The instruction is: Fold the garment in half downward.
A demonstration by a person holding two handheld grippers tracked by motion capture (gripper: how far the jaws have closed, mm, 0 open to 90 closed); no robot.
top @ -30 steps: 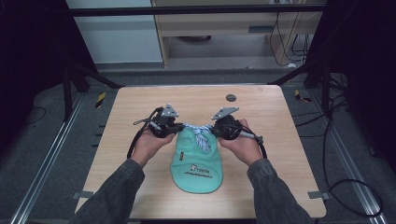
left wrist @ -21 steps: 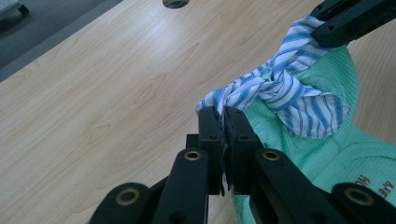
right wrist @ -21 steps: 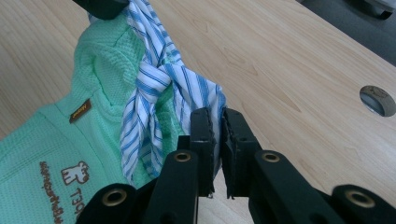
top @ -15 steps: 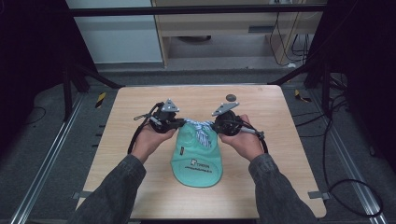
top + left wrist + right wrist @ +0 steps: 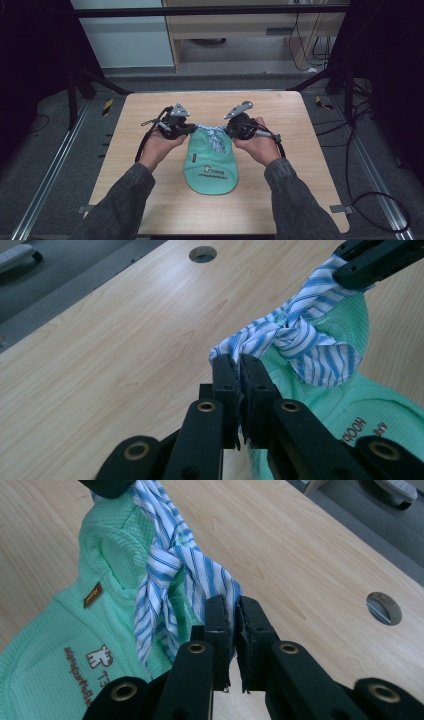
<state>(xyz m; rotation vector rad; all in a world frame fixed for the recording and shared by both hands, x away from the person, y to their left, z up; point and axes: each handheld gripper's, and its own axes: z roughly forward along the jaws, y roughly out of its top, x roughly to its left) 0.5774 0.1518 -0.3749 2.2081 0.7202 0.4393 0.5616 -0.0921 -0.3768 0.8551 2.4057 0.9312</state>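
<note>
A small mint-green knitted garment (image 5: 211, 167) with printed lettering lies on the wooden table (image 5: 145, 200), its collar end raised toward the far side. A blue-and-white striped tie (image 5: 215, 136) is knotted at the collar. My left gripper (image 5: 193, 128) is shut on one end of the striped collar cloth (image 5: 260, 337). My right gripper (image 5: 228, 131) is shut on the other end of the cloth (image 5: 170, 565). The two grippers face each other across the collar, and the green garment (image 5: 345, 405) (image 5: 65, 645) hangs and spreads below them.
A round cable hole (image 5: 383, 607) (image 5: 202, 253) is set in the table (image 5: 100, 340) beyond the garment. Black cables trail from both grippers over the tabletop. Cabinets and floor cables lie beyond the table's far edge.
Both hands have shifted slightly toward the far side of the table, carrying the collar with them; the garment has slid a little that way. Both grips are unchanged.
</note>
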